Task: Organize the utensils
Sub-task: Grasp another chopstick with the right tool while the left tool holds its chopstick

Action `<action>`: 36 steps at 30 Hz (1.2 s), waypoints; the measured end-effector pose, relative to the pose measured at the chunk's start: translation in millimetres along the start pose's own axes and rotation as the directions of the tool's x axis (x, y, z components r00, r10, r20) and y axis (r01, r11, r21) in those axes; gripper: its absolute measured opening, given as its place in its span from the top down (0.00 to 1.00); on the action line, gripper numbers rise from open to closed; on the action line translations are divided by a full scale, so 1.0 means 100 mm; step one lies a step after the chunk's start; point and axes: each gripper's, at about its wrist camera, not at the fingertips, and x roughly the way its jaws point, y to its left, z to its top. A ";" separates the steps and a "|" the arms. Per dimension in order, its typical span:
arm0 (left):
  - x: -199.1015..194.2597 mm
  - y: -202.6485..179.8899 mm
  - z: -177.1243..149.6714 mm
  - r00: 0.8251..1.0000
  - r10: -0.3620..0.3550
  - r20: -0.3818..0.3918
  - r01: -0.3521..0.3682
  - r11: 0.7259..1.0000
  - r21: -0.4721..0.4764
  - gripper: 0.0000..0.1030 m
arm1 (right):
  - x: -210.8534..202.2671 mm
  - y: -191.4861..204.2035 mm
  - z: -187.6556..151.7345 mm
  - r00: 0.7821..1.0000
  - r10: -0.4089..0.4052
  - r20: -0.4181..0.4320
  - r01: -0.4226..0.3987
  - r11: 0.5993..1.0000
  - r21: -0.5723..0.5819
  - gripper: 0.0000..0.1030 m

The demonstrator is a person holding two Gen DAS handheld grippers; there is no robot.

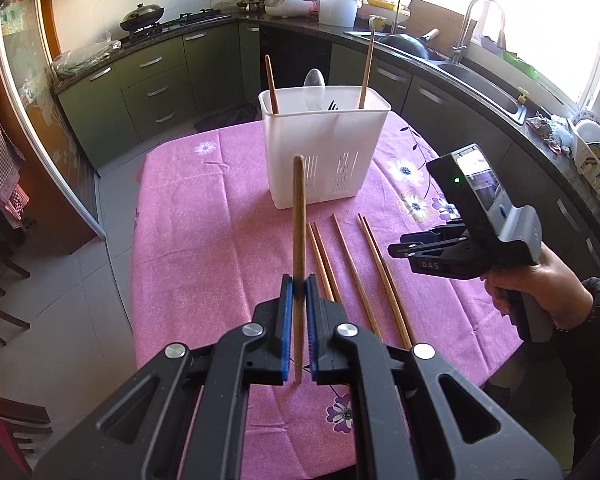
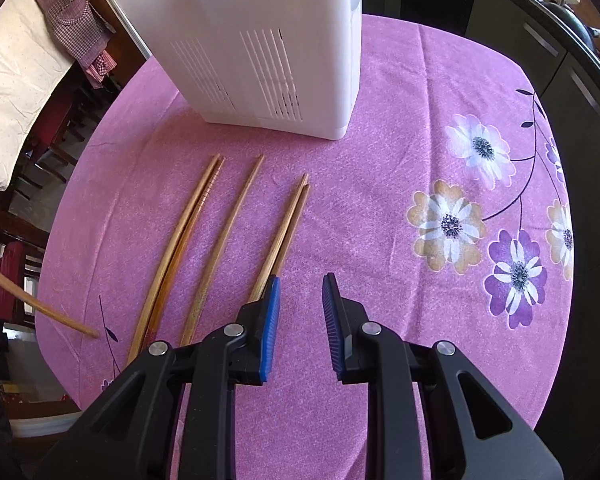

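Observation:
My left gripper [image 1: 299, 292] is shut on a wooden chopstick [image 1: 299, 224] and holds it upright above the pink tablecloth, in front of the white utensil holder [image 1: 324, 148]. The holder has two chopsticks [image 1: 271, 84], a spoon [image 1: 314, 82] and a dark utensil standing in it. Several chopsticks [image 1: 356, 268] lie side by side on the cloth. My right gripper [image 2: 300, 312] is open and empty, low over the cloth just right of the lying chopsticks [image 2: 236, 224], with the holder [image 2: 256, 44] beyond. The right gripper [image 1: 416, 252] also shows in the left wrist view.
The table [image 1: 188, 216] carries a pink floral cloth and stands in a kitchen. Dark counters with a sink [image 1: 476, 80] run behind and to the right. Wooden chairs [image 1: 0, 280] stand on the left. The held chopstick's end [image 2: 36, 304] juts in from the left in the right wrist view.

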 end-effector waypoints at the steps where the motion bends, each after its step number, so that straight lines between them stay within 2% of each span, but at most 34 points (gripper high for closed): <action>1: -0.01 0.00 0.00 1.000 -0.001 0.001 0.001 1.000 0.002 0.94 | 0.02 0.01 0.01 1.000 0.000 -0.004 0.000 1.000 0.001 0.78; 18: -0.04 0.00 -0.02 1.000 -0.006 0.006 0.006 1.000 0.010 0.94 | 0.23 0.26 0.04 0.999 -0.032 -0.043 0.031 0.999 -0.016 0.78; 26: -0.05 0.00 -0.02 1.000 -0.006 0.006 0.006 1.000 0.014 0.93 | 0.33 0.51 0.09 0.995 -0.084 -0.053 0.080 0.994 -0.070 0.76; 29: -0.05 0.00 -0.02 1.000 -0.007 0.006 0.007 1.000 0.017 0.93 | 0.34 0.56 0.12 0.995 -0.084 -0.051 0.080 0.994 -0.076 0.80; 31: -0.06 0.00 -0.02 1.000 -0.006 0.006 0.006 1.000 0.018 0.94 | 0.35 0.58 0.15 0.996 -0.079 -0.052 0.075 0.995 -0.071 0.90; 36: -0.06 0.00 -0.02 1.000 -0.006 0.006 0.006 1.000 0.018 0.93 | 0.20 0.52 0.16 0.999 -0.040 -0.012 0.039 0.998 -0.058 0.94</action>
